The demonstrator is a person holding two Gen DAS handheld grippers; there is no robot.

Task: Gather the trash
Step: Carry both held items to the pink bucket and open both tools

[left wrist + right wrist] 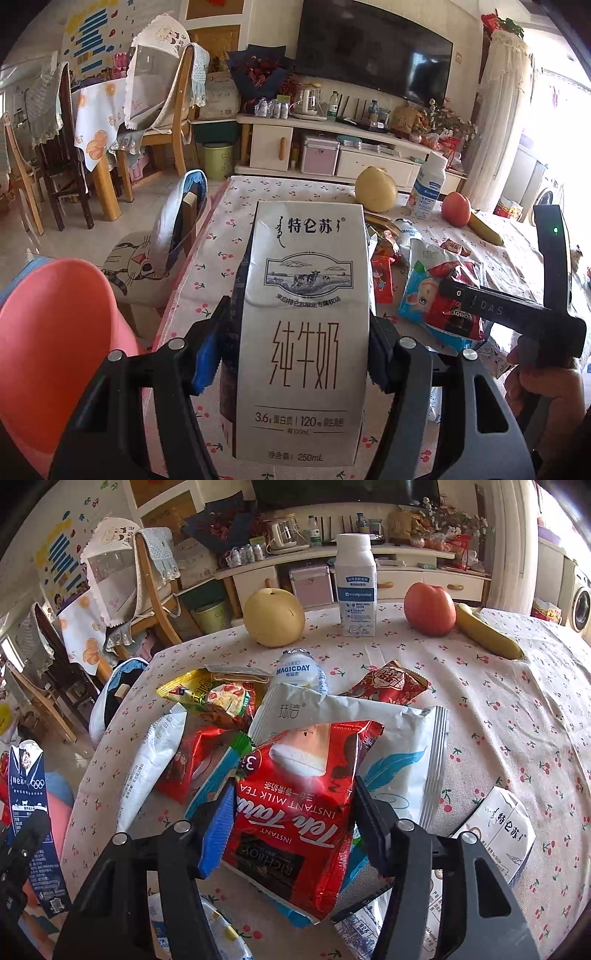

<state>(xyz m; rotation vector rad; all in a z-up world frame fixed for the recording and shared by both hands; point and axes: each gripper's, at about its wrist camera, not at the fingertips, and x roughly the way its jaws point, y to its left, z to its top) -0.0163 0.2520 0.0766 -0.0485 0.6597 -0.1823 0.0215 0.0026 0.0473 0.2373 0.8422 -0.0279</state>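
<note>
My left gripper (295,326) is shut on a grey-white milk carton (303,288), held upright above the table's left edge beside a pink bin (55,325). In the right wrist view the same carton (29,805) shows its blue side at the far left. My right gripper (295,812) is down in a heap of wrappers on the cherry-print tablecloth (498,701). A red instant milk tea packet (295,768) sits between its pads, both of which touch its edges. The left wrist view shows one of its fingers (480,302) over that red packet (454,317).
Around the red packet lie a white pouch (399,746), red and yellow snack wrappers (221,698), a MAGICDAY bottle (299,668) and a flattened milk carton (506,834). Farther back stand a pear (273,616), a white bottle (354,587), an apple (428,607) and a banana (487,631).
</note>
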